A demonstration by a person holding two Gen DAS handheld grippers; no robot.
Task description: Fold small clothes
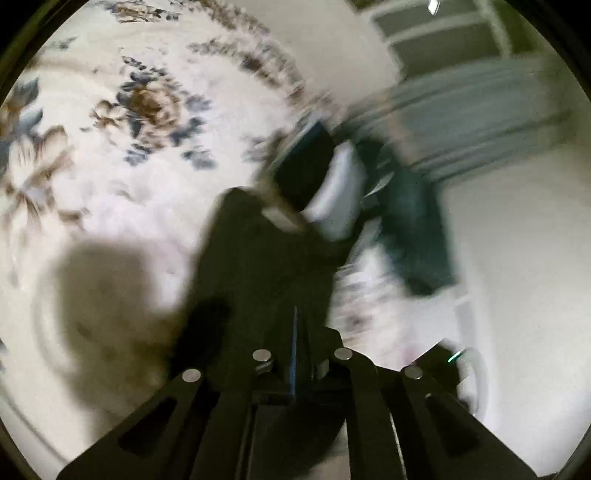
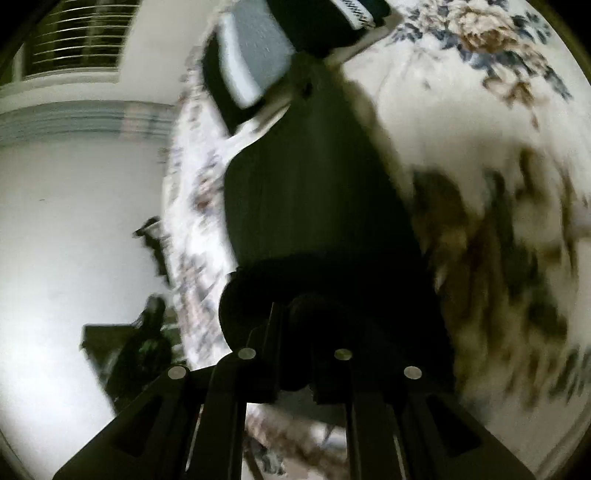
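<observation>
In the left wrist view, a floral bedspread [image 1: 110, 155], white with blue and brown flowers, fills the left side, with a dark shadow on it lower down. At the middle, the left gripper [image 1: 295, 354] has its two fingers drawn together on a dark garment [image 1: 266, 258]. The cloth runs up and away from the fingers, its long axis leaning slightly right, toward the far end where a dark and white object, too blurred to name, sits beyond it. Right of that is the other gripper, seen as a dark blurred shape, and then a pale wall [image 1: 517, 258] with a window [image 1: 443, 33] above.

In the right wrist view, the wall [image 2: 74, 221] and a window with bars [image 2: 74, 40] take the left side. Next comes the edge of the bedspread [image 2: 461, 118], running top to bottom. At the middle, the right gripper [image 2: 295, 354] is closed on the same dark garment [image 2: 317, 192], which stretches straight away from the fingers toward the top of the frame, long axis nearly upright in the picture, slightly narrower at the far end. The cloth hangs or lies over the bedspread; the blur hides whether it touches. Flowers of the bedspread fill the right side.
</observation>
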